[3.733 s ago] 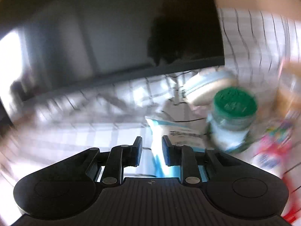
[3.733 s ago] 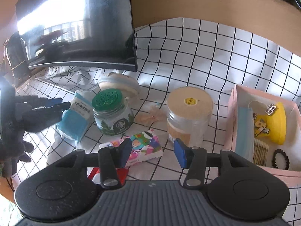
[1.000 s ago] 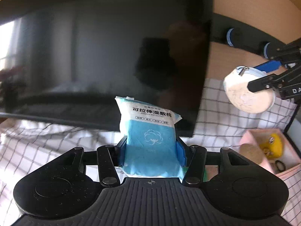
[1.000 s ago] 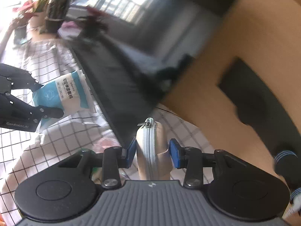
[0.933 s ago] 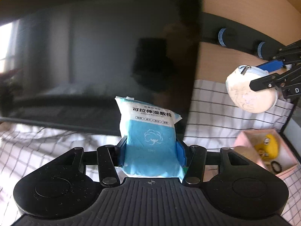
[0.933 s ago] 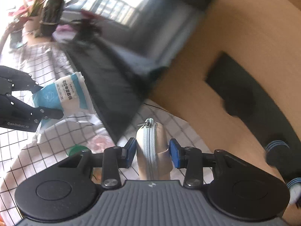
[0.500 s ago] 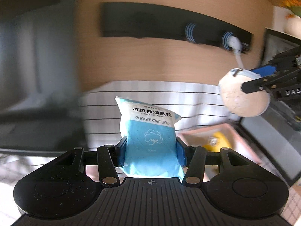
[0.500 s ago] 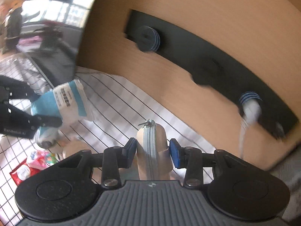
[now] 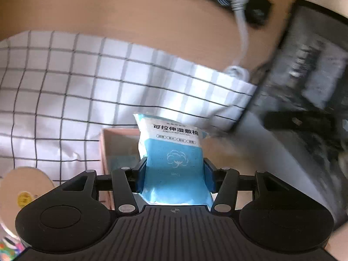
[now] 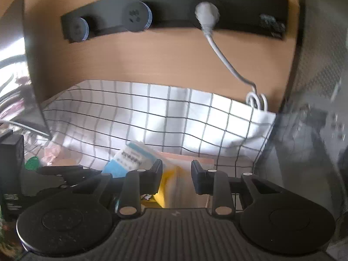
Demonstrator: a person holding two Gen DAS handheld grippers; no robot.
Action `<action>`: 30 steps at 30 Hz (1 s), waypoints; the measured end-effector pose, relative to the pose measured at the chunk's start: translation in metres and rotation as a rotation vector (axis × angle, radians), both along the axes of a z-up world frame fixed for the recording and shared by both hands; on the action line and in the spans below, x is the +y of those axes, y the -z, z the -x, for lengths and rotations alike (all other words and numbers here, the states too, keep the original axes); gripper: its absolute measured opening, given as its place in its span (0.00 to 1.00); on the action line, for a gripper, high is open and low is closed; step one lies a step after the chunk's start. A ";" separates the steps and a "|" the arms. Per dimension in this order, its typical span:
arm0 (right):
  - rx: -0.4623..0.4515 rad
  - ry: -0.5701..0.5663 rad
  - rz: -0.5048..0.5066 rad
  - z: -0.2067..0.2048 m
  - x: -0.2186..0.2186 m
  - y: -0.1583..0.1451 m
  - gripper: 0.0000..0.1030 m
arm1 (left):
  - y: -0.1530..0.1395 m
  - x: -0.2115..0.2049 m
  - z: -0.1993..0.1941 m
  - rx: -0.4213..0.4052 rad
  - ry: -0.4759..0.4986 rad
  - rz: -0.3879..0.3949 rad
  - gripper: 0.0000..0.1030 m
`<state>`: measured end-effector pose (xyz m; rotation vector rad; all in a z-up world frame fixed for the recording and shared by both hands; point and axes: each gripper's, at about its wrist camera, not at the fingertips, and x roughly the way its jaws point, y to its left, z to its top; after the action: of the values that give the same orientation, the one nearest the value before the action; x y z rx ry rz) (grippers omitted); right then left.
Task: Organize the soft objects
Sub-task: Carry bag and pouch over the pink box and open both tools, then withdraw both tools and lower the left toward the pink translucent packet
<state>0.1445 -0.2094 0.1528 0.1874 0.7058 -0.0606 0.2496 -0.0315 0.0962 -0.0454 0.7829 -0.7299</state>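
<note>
Clamping blue cotton-pad packet (image 9: 174, 163) upright, left gripper (image 9: 174, 174) over pink box (image 9: 104, 148), right gripper (image 10: 175, 179) state unclear.

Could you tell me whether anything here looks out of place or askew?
The checked cloth is askew: it rides up the wooden wall, rumpled, with its right corner sagging. A white cable hangs from the black socket strip and coils at the cloth's top edge. Nothing looks spilled or broken.
</note>
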 end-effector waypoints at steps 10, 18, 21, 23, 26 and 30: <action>0.004 -0.008 -0.103 -0.007 -0.002 0.037 0.28 | -0.007 0.011 0.006 -0.072 -0.032 -0.038 0.55; 0.000 -0.057 -0.081 0.001 0.026 0.038 0.36 | -0.035 0.067 0.045 -0.140 -0.036 -0.050 0.55; -0.020 -0.091 -0.073 0.005 0.046 0.038 0.44 | -0.035 0.100 0.065 -0.186 -0.033 -0.143 0.55; -0.033 -0.124 -0.059 0.005 0.065 0.037 0.44 | -0.031 0.126 0.071 -0.184 -0.072 -0.202 0.55; -0.052 -0.186 -0.046 -0.001 0.094 0.033 0.48 | -0.029 0.171 0.070 -0.133 -0.170 -0.241 0.55; -0.072 -0.256 -0.049 -0.016 0.135 0.021 0.50 | -0.028 0.231 0.068 -0.082 -0.333 -0.234 0.55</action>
<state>0.1602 -0.0747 0.1323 0.1443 0.6553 0.2074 0.1815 0.1999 0.1245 0.0639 0.7549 -0.3209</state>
